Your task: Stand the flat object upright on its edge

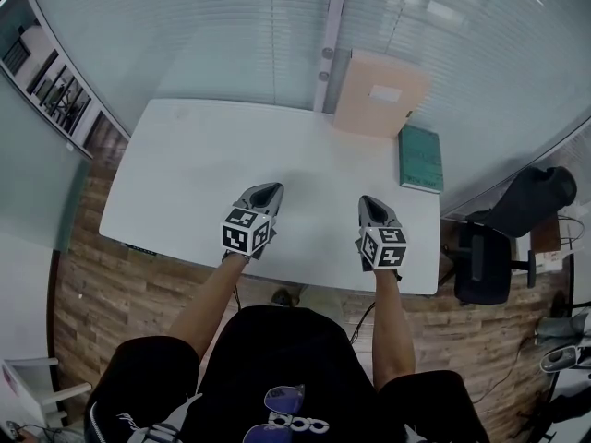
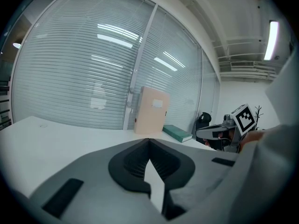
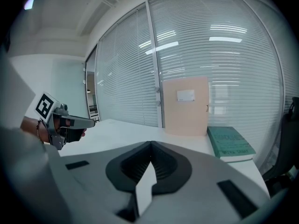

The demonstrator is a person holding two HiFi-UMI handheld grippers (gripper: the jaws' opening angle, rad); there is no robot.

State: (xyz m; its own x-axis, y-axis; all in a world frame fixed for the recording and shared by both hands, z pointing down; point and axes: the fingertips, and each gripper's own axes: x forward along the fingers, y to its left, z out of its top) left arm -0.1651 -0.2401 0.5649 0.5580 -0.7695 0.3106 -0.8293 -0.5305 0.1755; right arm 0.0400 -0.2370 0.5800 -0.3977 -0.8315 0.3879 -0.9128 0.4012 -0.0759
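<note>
Two hand-held tools hover over the near part of a white tabletop (image 1: 185,173), side by side and well apart. The left tool (image 1: 265,193) has its jaws pressed together with nothing between them. The right tool (image 1: 372,205) is closed the same way and also holds nothing. Both point away from the person and slightly down, towards the far edge.

Two flat things sit at the far right of the tabletop. A beige folder (image 1: 379,95) with a white label stands upright on its edge, close against the glass wall (image 1: 231,35) and its blinds. Whether it leans on the glass or stands free cannot be told. Just beside it, nearer and to the right, a green book (image 1: 421,158) lies flat on its cover by the right edge.

This fits two stages. If the folder is the task's thing, it already stands as asked, and the closed, empty tools suit a finish. If the book is meant, it is lying down and both tools are far from it.

As a judgement on handling, a thin flat thing on this smooth tabletop looks tippy once on edge. It would likely be steadiest with its long edge fully down, one tool bracing each side. A slow release would show any lean before the grip is gone. The book's closeness to the right edge leaves little room for a slip.
</note>
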